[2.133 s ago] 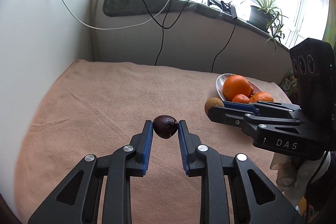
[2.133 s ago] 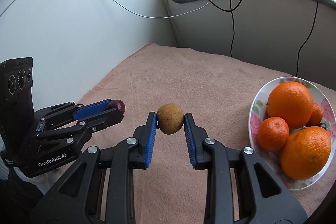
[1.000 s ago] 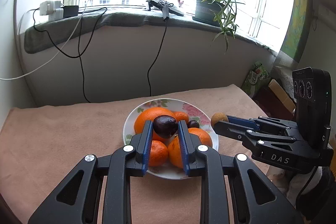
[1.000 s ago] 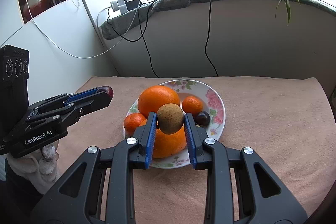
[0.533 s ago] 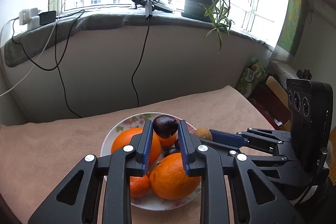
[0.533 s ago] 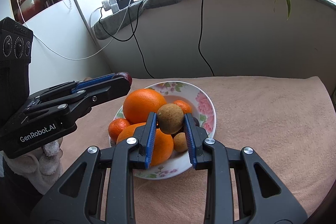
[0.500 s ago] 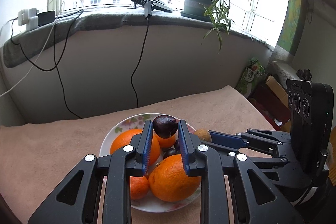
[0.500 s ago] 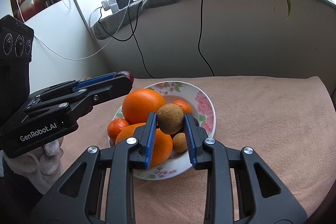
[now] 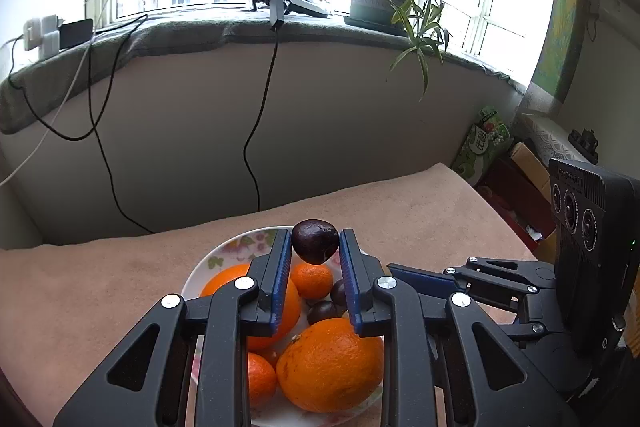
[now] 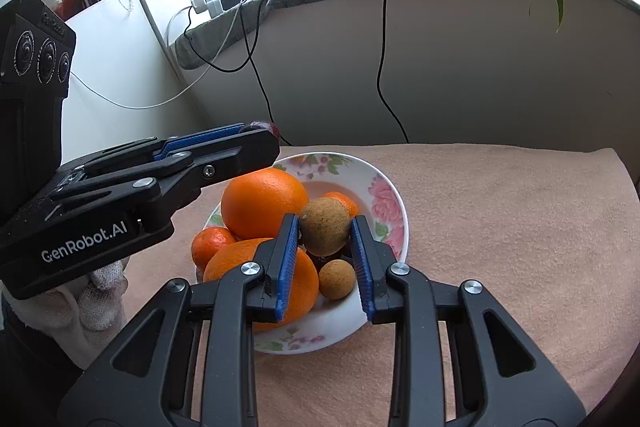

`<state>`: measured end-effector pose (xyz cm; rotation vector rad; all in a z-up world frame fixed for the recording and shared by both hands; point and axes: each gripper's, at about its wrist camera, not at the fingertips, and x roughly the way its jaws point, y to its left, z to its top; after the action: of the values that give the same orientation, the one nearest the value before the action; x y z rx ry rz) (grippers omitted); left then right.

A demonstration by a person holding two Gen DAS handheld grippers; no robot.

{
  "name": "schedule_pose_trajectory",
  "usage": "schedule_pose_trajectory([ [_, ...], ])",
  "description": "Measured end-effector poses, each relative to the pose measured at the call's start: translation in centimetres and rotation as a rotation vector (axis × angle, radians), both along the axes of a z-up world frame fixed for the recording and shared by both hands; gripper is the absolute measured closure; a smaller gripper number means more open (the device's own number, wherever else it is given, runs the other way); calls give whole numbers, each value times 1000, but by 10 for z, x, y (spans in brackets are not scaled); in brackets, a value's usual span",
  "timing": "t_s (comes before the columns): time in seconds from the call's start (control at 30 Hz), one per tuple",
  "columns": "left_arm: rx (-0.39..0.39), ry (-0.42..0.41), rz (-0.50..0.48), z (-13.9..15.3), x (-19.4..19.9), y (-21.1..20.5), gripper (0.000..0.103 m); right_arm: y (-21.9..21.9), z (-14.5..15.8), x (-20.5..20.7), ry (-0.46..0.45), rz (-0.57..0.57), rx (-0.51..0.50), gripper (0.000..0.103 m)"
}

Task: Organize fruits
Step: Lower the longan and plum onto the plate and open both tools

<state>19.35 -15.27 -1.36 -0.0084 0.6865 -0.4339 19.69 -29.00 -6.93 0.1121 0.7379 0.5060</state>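
Left wrist view: the left tool (image 9: 315, 245) clamps a dark plum (image 9: 315, 241) between its ribbed blue pads, the fruit's slightly longer axis running pad to pad. It hangs above the far rim of a round floral plate (image 9: 218, 261) that sits on a tabletop covered with a peach fleece cloth (image 9: 100, 275). The plate carries two large oranges, the nearer large orange (image 9: 330, 369) dimpled and glossy, several small tangerines (image 9: 312, 279) and two small dark fruits (image 9: 322, 311). Open cloth lies to the left and beyond the plate; the cloth's far edge meets a grey wall under a windowsill. The right tool (image 9: 404, 273) crowds in from the right, its tips hidden behind the left tool.

Right wrist view: the right tool (image 10: 325, 227) grips a rough brown round fruit (image 10: 324, 225), its stem nub pointing up and left, above the plate (image 10: 386, 195) centre. A smaller brown fruit (image 10: 337, 279) rests in the plate just below. The left tool (image 10: 260, 131) reaches over the plate's left rim, a sliver of the plum at its tip. Bare cloth (image 10: 520, 247) extends right to the tabletop edge.
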Motion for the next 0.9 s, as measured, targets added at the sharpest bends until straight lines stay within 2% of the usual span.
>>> schedule_pose_trajectory([
  [0.4,-13,2,16,-1,1,6,80,2,-6,3,19,-5,0,74],
  [0.47,-14,2,17,-1,1,6,73,2,-6,3,16,-6,2,62],
  [0.57,-17,0,19,0,1,7,70,1,-4,0,4,-8,6,48],
  [0.7,-19,-4,19,2,-1,6,63,1,-1,-2,-3,-11,2,46],
  [0.77,-21,-7,22,3,-2,7,60,-1,-1,-4,-4,-16,4,39],
  [0.9,-25,-18,25,6,-7,8,57,-4,0,-7,-3,-25,10,36],
])
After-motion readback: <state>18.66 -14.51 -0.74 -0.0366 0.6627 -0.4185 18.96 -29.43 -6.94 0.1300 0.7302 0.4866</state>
